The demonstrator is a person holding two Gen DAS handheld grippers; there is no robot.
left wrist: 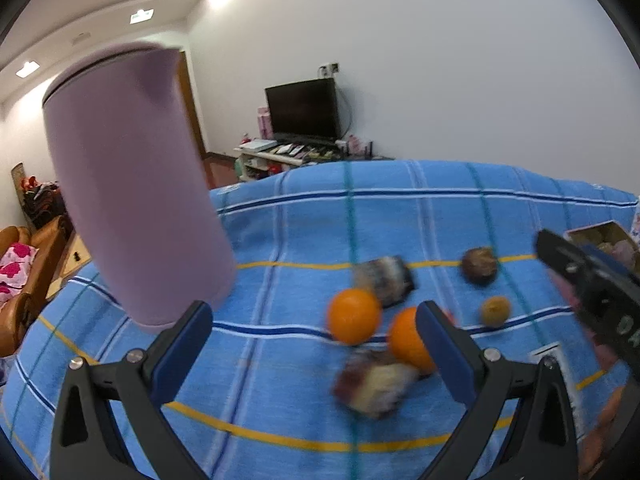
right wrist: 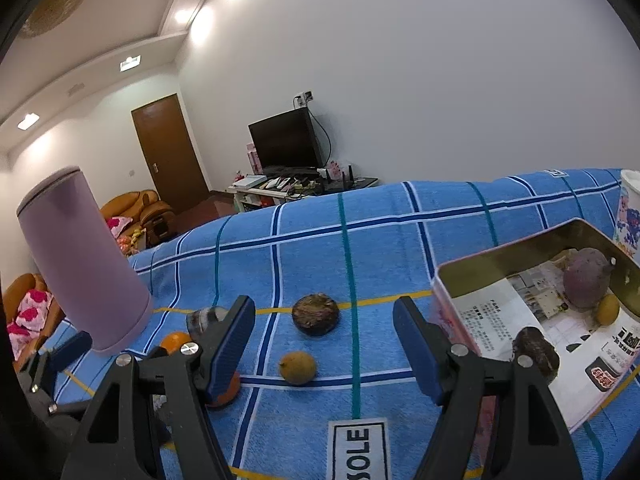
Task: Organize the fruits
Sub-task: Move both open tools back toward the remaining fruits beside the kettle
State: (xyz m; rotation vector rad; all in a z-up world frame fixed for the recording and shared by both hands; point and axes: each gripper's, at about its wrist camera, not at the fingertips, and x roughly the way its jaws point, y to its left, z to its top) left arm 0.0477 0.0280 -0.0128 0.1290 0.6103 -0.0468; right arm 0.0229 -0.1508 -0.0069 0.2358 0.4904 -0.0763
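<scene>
- Orange skin first: two oranges (left wrist: 354,316) sit on the blue checked towel (right wrist: 400,232), one at about 12 o'clock from my left gripper (left wrist: 316,340), the other tucked against its right finger at 2 o'clock.
- Both my left fingers (left wrist: 182,344) stand spread wide, nothing between them; this view is smeared with motion.
- My right gripper (right wrist: 324,344) is spread wide as well and holds nothing. Dead ahead at 12 o'clock lies a small yellow-brown fruit (right wrist: 297,367), beyond it a dark wrinkled fruit (right wrist: 315,314).
- At 2 o'clock sits the open tin box (right wrist: 520,244), already holding a few fruits.
- I judge the small fruit light, firm, rounded and liable to roll; I'd pinch it across its widest middle, gently.
- The wrinkled one looks softer-skinned, so easy pressure there.
- A tall lilac tumbler (right wrist: 84,264) stands at 10 o'clock, well clear.
</scene>
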